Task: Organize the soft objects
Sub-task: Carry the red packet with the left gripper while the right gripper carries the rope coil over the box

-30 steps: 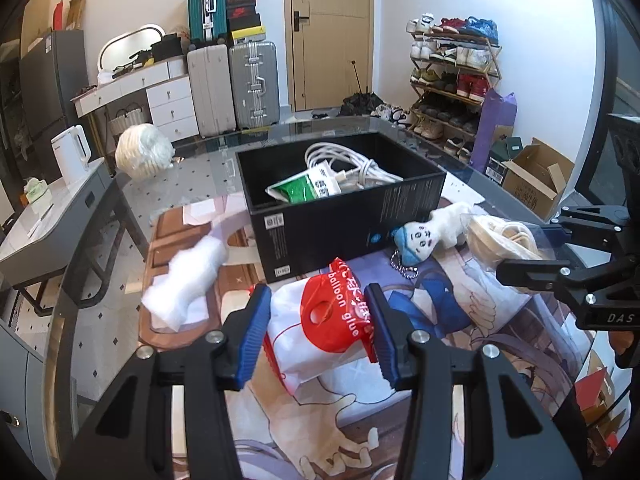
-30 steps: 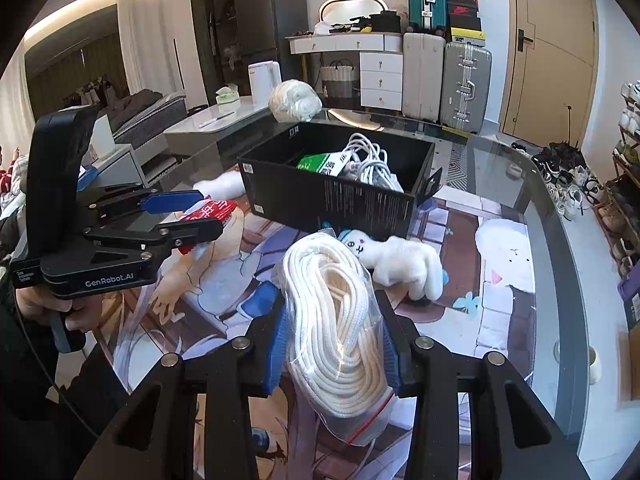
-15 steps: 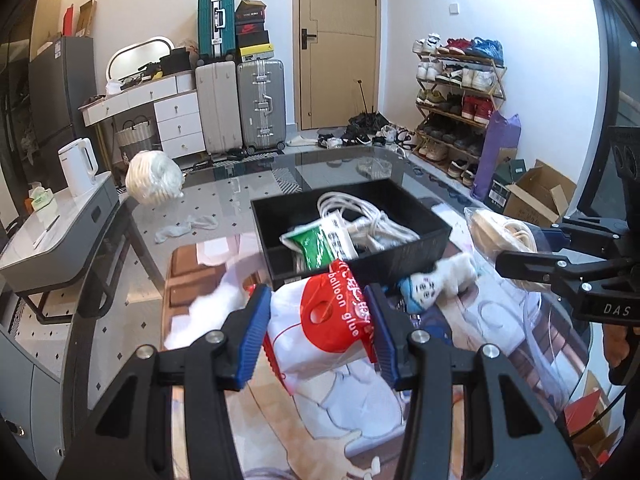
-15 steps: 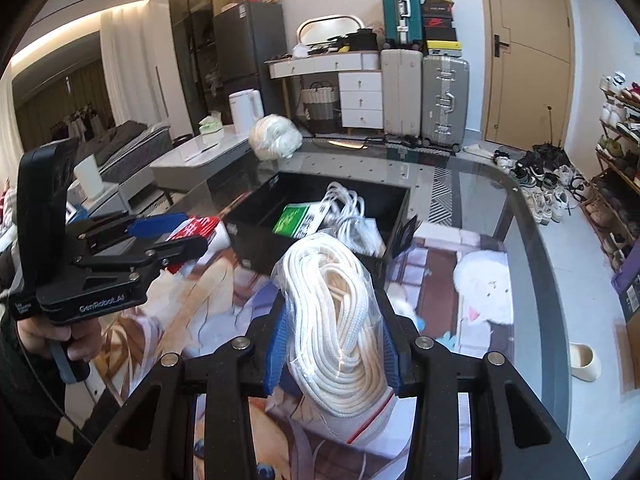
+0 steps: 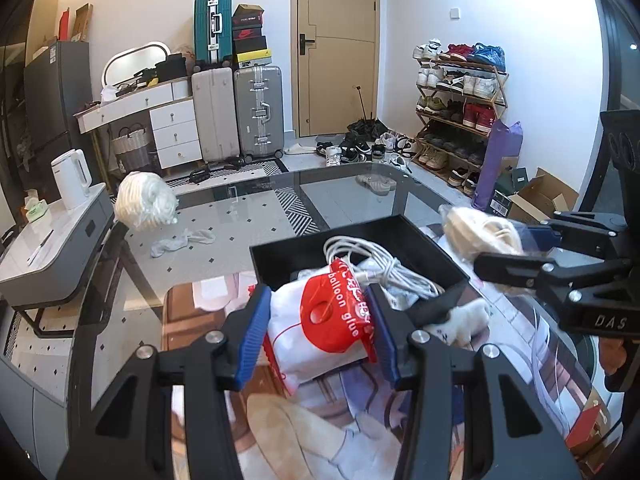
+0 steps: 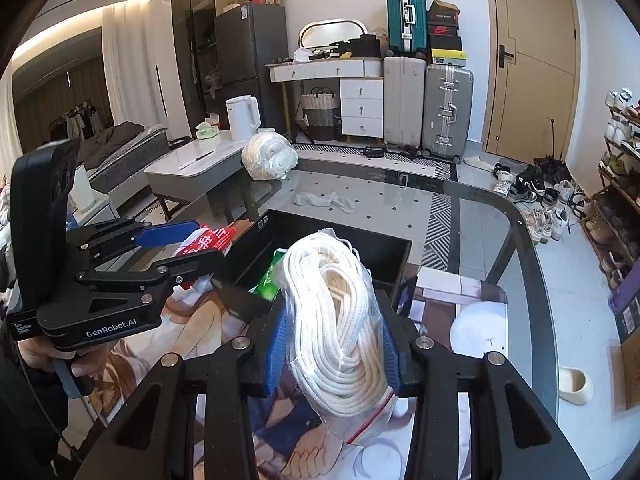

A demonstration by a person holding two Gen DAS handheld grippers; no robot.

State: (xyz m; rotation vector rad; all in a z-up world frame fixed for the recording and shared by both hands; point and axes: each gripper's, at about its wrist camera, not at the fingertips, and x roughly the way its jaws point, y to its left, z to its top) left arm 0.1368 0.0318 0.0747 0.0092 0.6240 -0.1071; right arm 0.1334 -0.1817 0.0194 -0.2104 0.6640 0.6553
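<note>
Glass table (image 5: 248, 216), rounded corners, dark frame; a printed mat (image 6: 440, 292) covers its near part.

Black box (image 5: 424, 248), open-topped, sits on the table at the mat's far edge. All places below are given from this box. Inside it: a coil of white cable (image 5: 372, 260) and a green-and-white packet (image 6: 269, 280).

Beyond the box, at the far left corner of the table: a large bundle of white yarn or cord (image 5: 144, 200). Between that bundle and the box, a crumpled white cloth (image 5: 182, 240) lies flat on the glass.

Right gripper (image 6: 334, 342): blue pads pinch a clear zip bag of coiled white rope (image 6: 340, 320), held clear of the table, upright, at the box's near right side. In the left wrist view the bag appears at the box's right edge.

Left gripper (image 5: 316, 328): pads clamp a white plastic packet with a red header reading "balloon glue" (image 5: 332, 316), lifted off the mat, just in front of the box's near wall and overlapping it in view. A person's hand (image 6: 56, 360) grips its handle.

Against the box's near right corner, on the mat: a small white plush toy (image 5: 466, 320), partly hidden.
</note>
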